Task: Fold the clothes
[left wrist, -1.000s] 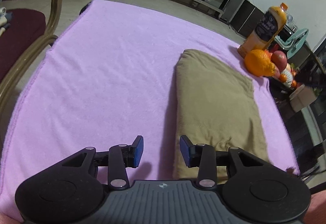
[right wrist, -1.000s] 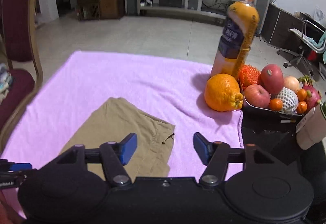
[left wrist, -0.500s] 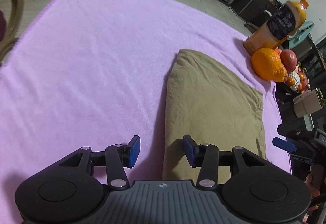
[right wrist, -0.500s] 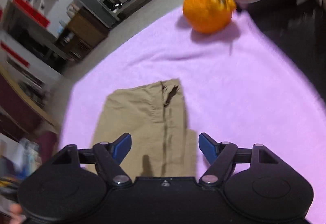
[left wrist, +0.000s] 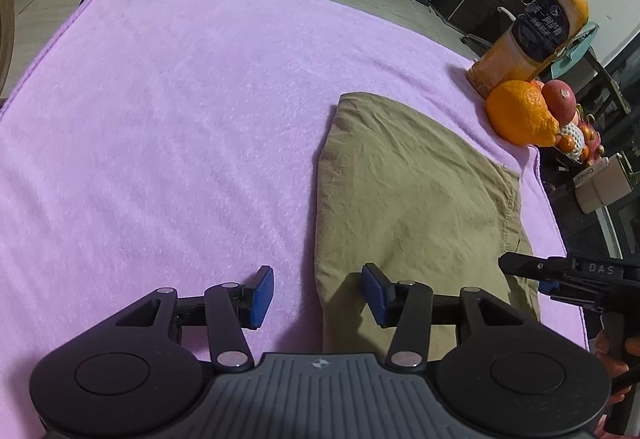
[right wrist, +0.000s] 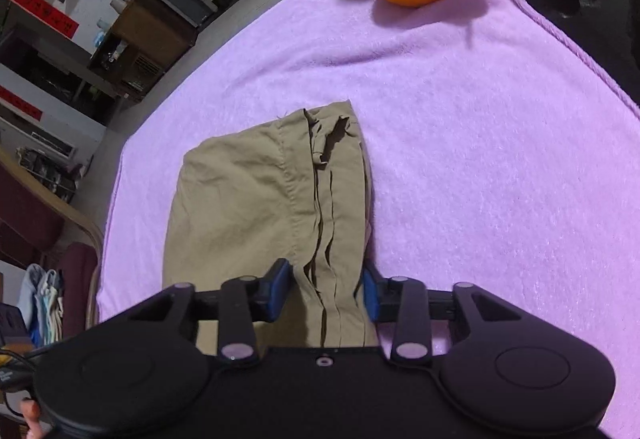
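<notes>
A folded khaki garment [left wrist: 408, 191] lies on a purple blanket [left wrist: 180, 119], toward its right side. My left gripper [left wrist: 316, 279] hovers low over the garment's near left edge. Its jaws are opening and straddle that edge, one blue pad over the blanket and one over the cloth, neither pressing. In the right wrist view the garment [right wrist: 248, 191] shows its layered right edge. My right gripper [right wrist: 324, 287] is closing on those bunched folds, and both pads touch the cloth.
A large orange [left wrist: 520, 111] and a juice bottle [left wrist: 532, 31] stand at the blanket's far right corner, beside a bowl of fruit [left wrist: 576, 135]. The blanket's right edge [right wrist: 580, 55] drops to a dark surface. A wooden chair [right wrist: 52, 223] stands at the left.
My right gripper has dropped and rolled down onto the garment's right edge, and its jaws have narrowed around the folds. My left gripper came closer to the garment's near left edge, then held still.
</notes>
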Action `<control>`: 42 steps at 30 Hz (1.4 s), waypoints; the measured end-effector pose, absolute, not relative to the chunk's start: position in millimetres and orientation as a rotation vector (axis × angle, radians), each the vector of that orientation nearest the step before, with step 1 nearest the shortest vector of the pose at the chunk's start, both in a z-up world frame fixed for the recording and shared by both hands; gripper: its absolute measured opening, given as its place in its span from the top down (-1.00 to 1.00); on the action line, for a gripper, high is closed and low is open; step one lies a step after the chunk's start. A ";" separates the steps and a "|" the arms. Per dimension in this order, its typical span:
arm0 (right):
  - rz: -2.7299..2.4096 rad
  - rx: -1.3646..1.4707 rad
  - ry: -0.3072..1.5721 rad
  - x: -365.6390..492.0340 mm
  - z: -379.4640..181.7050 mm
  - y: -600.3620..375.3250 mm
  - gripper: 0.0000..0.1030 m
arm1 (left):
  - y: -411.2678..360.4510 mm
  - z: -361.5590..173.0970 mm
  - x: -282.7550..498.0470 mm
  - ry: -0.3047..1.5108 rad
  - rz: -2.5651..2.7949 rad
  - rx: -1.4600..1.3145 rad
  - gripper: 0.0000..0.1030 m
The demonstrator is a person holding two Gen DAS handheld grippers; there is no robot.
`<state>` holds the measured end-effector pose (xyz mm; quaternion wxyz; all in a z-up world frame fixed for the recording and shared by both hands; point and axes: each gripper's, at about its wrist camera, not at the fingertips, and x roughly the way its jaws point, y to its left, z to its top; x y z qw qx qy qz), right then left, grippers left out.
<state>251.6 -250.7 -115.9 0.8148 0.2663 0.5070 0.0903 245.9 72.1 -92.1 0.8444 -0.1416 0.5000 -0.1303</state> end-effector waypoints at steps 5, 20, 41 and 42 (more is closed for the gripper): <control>0.218 0.355 0.997 240.3 -98.0 -227.6 0.80 | 60.0 -93.6 237.9 1.058 -0.453 -0.364 -0.04; 0.178 0.237 0.976 256.9 -95.5 -206.1 0.55 | 52.2 -78.0 206.6 0.903 -0.272 -0.107 -0.09; 0.560 -0.015 0.846 149.1 -59.5 -199.3 0.35 | 3.7 -82.4 127.7 0.939 -0.188 0.083 0.36; 0.559 -0.072 0.872 148.8 -67.8 -192.5 0.38 | 4.9 -89.9 131.3 0.969 -0.159 0.093 0.34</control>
